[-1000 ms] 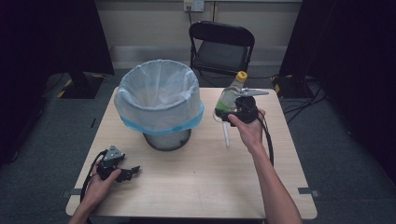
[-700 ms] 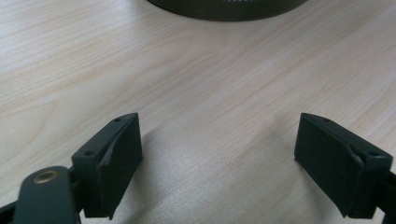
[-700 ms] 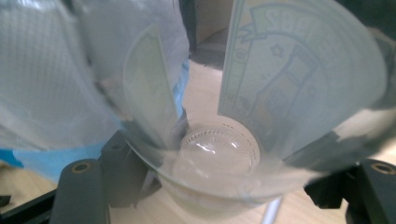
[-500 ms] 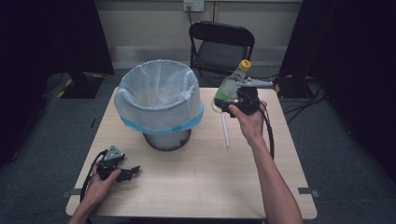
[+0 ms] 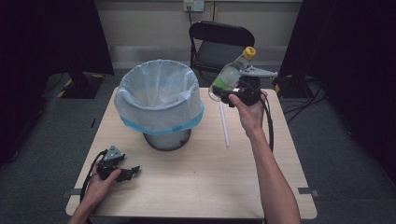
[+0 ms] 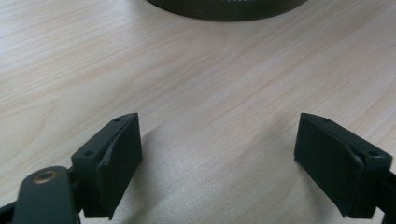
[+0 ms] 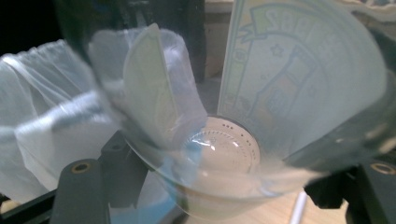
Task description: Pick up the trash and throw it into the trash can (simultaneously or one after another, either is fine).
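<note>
- Left gripper [image 5: 122,171]: rests low on the table [image 5: 196,186] near its front left corner, jaws spread wide with nothing between them; idle.
- Bin [image 5: 159,105]: lined with a white bag, stands left of centre, mouth clear.
- Right gripper [image 5: 226,91]: jaws clamped on the clear bottle [image 5: 229,74], held tilted in the air just right of the bin's rim.
- Step in hand: carrying the bottle to the bin.
- Next move, as I judge it: shift left over the mouth, then open the jaws.
- A white straw [image 5: 224,125] lies on the table below.
</note>
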{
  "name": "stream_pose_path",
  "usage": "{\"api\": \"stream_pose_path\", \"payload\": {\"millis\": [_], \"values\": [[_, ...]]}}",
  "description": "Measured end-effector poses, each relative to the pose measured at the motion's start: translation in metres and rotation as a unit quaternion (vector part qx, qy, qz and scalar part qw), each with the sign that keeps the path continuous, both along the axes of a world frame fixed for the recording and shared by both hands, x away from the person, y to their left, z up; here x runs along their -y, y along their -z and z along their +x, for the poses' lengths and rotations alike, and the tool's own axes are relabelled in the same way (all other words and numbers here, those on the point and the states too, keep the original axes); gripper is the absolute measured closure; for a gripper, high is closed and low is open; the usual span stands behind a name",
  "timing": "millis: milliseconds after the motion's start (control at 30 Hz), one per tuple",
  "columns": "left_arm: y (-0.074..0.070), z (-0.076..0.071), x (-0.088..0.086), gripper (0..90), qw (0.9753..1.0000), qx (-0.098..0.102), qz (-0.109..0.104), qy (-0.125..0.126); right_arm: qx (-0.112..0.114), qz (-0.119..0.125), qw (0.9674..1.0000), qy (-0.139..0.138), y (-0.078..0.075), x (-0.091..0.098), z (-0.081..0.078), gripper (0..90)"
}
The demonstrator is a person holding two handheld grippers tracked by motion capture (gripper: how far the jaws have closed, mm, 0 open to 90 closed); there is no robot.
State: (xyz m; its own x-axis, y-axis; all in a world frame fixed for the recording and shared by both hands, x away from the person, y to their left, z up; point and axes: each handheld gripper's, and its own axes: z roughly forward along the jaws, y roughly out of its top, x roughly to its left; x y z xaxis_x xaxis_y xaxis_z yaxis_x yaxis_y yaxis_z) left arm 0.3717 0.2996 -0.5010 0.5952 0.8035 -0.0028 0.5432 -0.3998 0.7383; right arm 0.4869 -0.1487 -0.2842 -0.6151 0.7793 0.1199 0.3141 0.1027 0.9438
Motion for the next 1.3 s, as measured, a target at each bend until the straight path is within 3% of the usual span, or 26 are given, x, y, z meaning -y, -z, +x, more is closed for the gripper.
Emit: {"api": "stream_pose_path", "payload": {"millis": [233,333,600,767,933,1300], "values": [[0.000,0.000,0.000,14.6,1.0000,0.000,0.000,0.000,0.017,0.020,0.9996,-0.006,-0.009,-0.002,0.001,27.8],[0.000,0.000,0.000,14.6,1.0000,0.000,0.000,0.000,0.040,0.035,0.9986,-0.009,-0.015,-0.006,-0.001,27.8],[0.000,0.000,0.000,14.5,1.0000,0.000,0.000,0.001,0.065,0.056,0.9962,-0.015,-0.027,-0.012,0.000,27.8],[0.000,0.000,0.000,14.5,1.0000,0.000,0.000,0.001,0.069,0.061,0.9956,-0.015,-0.034,-0.016,0.000,27.8],[0.000,0.000,0.000,14.5,1.0000,0.000,0.000,0.001,0.077,0.084,0.9927,-0.039,-0.043,-0.030,-0.001,27.8],[0.000,0.000,0.000,14.5,1.0000,0.000,0.001,0.000,0.076,0.076,0.9904,-0.087,-0.052,-0.065,0.004,27.8]]}}
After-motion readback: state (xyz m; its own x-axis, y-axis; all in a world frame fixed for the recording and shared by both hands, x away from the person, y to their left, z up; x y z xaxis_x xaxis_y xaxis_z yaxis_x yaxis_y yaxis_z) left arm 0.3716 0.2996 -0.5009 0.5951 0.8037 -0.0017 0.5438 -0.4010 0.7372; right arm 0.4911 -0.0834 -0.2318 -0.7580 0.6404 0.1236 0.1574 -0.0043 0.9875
